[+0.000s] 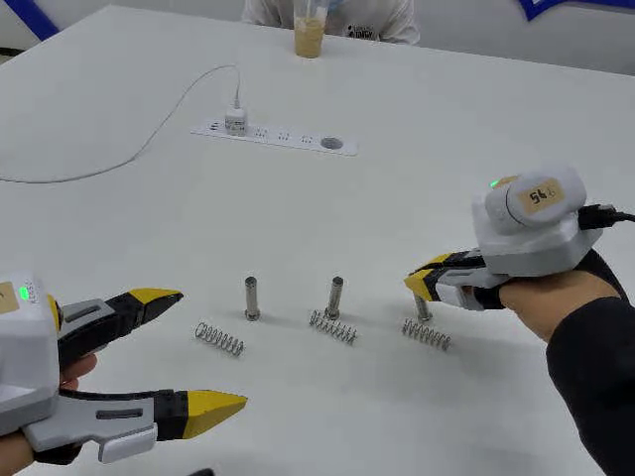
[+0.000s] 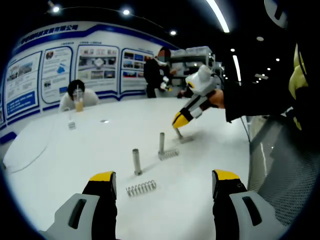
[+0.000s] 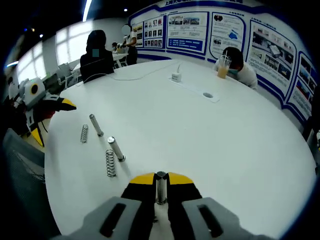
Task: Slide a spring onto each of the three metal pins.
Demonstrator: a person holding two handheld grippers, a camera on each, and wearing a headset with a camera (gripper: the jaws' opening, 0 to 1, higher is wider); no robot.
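**Head view.** Three metal pins stand upright in a row on the white table [image 1: 119, 99]: left pin [image 1: 252, 297], middle pin [image 1: 335, 296] and right pin [image 1: 424, 309]. One spring lies flat on the near side of each: left spring [image 1: 219, 338], middle spring [image 1: 332, 327] and right spring [image 1: 426, 335]. The right gripper [image 1: 417, 286] has its jaws pressed together on the right pin. The left gripper [image 1: 208, 349] is at the near left with its jaws spread wide. A power strip [image 1: 278, 136] lies farther back.

**Left gripper view.** The left gripper's own jaws stand spread. Ahead of them are the left pin [image 2: 136, 161] and the left spring [image 2: 141, 188]. The right gripper [image 2: 181, 120] pinches the farthest pin.

**Right gripper view.** The yellow tips of the right gripper [image 3: 160, 179] clamp the right pin [image 3: 160, 187] upright. The middle pin [image 3: 115, 148] and middle spring [image 3: 110, 162] lie to the left, with the left pin [image 3: 95, 124] and left spring [image 3: 84, 132] beyond them.
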